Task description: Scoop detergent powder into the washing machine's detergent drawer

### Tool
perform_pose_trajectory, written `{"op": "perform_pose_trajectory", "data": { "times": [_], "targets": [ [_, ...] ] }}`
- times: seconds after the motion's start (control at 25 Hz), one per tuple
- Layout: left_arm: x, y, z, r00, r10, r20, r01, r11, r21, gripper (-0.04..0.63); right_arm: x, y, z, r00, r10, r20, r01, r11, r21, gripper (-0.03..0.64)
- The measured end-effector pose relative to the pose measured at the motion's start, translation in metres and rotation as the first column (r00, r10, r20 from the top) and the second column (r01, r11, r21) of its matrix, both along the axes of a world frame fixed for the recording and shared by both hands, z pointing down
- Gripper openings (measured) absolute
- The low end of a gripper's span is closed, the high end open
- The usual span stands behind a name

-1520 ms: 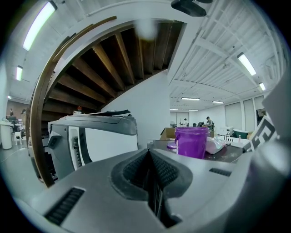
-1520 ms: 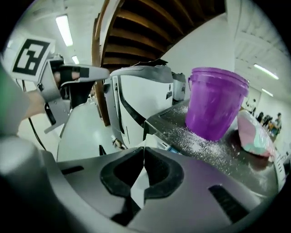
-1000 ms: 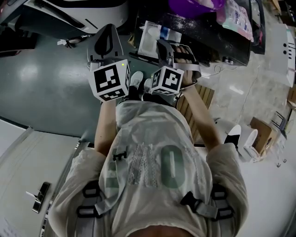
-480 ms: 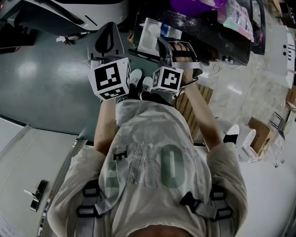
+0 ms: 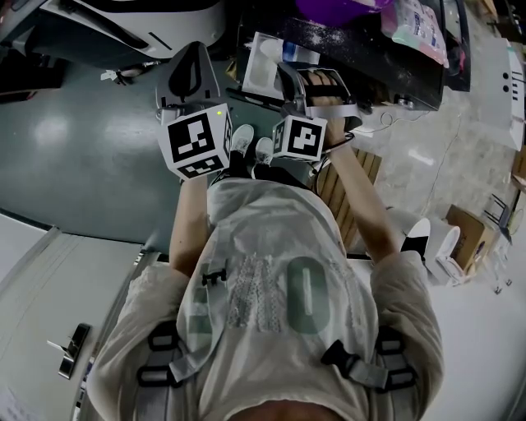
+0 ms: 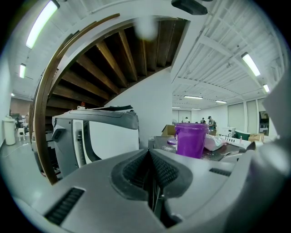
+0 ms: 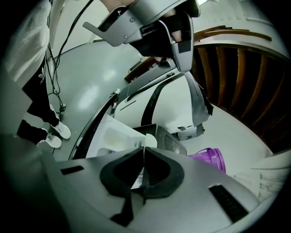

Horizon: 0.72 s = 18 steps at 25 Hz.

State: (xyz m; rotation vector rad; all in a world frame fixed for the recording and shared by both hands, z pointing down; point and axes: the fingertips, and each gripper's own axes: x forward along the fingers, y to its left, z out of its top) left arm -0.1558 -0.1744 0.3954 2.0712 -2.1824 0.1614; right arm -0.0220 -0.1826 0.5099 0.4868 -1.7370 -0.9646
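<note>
The white detergent drawer [image 5: 263,66] [image 7: 116,136] stands pulled out of the black washing machine top [image 5: 370,57], which is dusted with powder. My right gripper [image 5: 284,74] [image 7: 143,149] hovers at the drawer's right edge, shut on a thin white scoop [image 7: 149,141] whose rounded end shows just past the jaw tips. A purple bucket [image 5: 341,8] [image 6: 191,139] [image 7: 209,159] stands behind the drawer on the machine. My left gripper [image 5: 194,49] [image 6: 150,152] is held left of the drawer, shut with nothing between its jaws.
A grey-and-white machine [image 6: 97,132] [image 7: 168,104] stands to the left under a wooden stair. A pink bag [image 5: 415,29] lies on the washer top at the right. Wooden slats [image 5: 337,177] lie on the floor by the person's white shoes [image 5: 251,144].
Both grippers stay about where they were beside the drawer; the head view only sways slightly.
</note>
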Motion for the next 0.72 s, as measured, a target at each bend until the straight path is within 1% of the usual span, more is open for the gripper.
{"op": "perform_pose_trajectory", "data": {
  "times": [0.08, 0.2, 0.28, 0.36, 0.44, 0.52, 0.6, 0.68, 0.72],
  "targets": [
    [0.002, -0.001, -0.001, 1.000, 0.005, 0.002, -0.005, 1.000, 0.004, 0.020, 0.000, -0.001, -0.007, 0.999, 0.015, 0.041, -0.015, 1.000, -0.002, 0.011],
    [0.004, -0.001, -0.007, 1.000, 0.015, 0.008, -0.016, 1.000, 0.014, 0.020, -0.002, -0.004, -0.029, 0.994, 0.030, 0.101, -0.033, 0.999, 0.028, 0.011],
    [0.007, -0.003, -0.013, 1.000, 0.022, 0.013, -0.022, 1.000, 0.023, 0.020, -0.002, -0.008, -0.050, 0.986, 0.047, 0.162, -0.054, 0.998, 0.044, 0.011],
    [0.013, -0.007, -0.021, 0.999, 0.038, 0.019, -0.039, 0.998, 0.040, 0.020, 0.000, -0.016, -0.076, 0.969, 0.075, 0.237, -0.093, 0.993, 0.066, 0.011],
    [0.021, -0.012, -0.030, 0.998, 0.061, 0.027, -0.063, 0.996, 0.058, 0.020, 0.005, -0.025, -0.105, 0.941, 0.104, 0.321, -0.137, 0.987, 0.084, 0.011],
    [0.030, -0.017, -0.040, 0.996, 0.083, 0.035, -0.086, 0.993, 0.078, 0.020, 0.013, -0.033, -0.134, 0.900, 0.133, 0.415, -0.183, 0.980, 0.083, 0.011],
    [0.040, -0.020, -0.051, 0.993, 0.108, 0.044, -0.112, 0.989, 0.099, 0.020, 0.025, -0.038, -0.162, 0.840, 0.162, 0.518, -0.228, 0.971, 0.066, 0.011],
    [0.050, -0.023, -0.062, 0.989, 0.136, 0.051, -0.141, 0.984, 0.112, 0.020, 0.038, -0.040, -0.187, 0.760, 0.196, 0.620, -0.268, 0.963, 0.025, 0.011],
    [0.056, -0.025, -0.066, 0.987, 0.151, 0.053, -0.157, 0.981, 0.116, 0.020, 0.046, -0.041, -0.198, 0.712, 0.217, 0.667, -0.286, 0.958, -0.007, 0.011]
  ]
}}
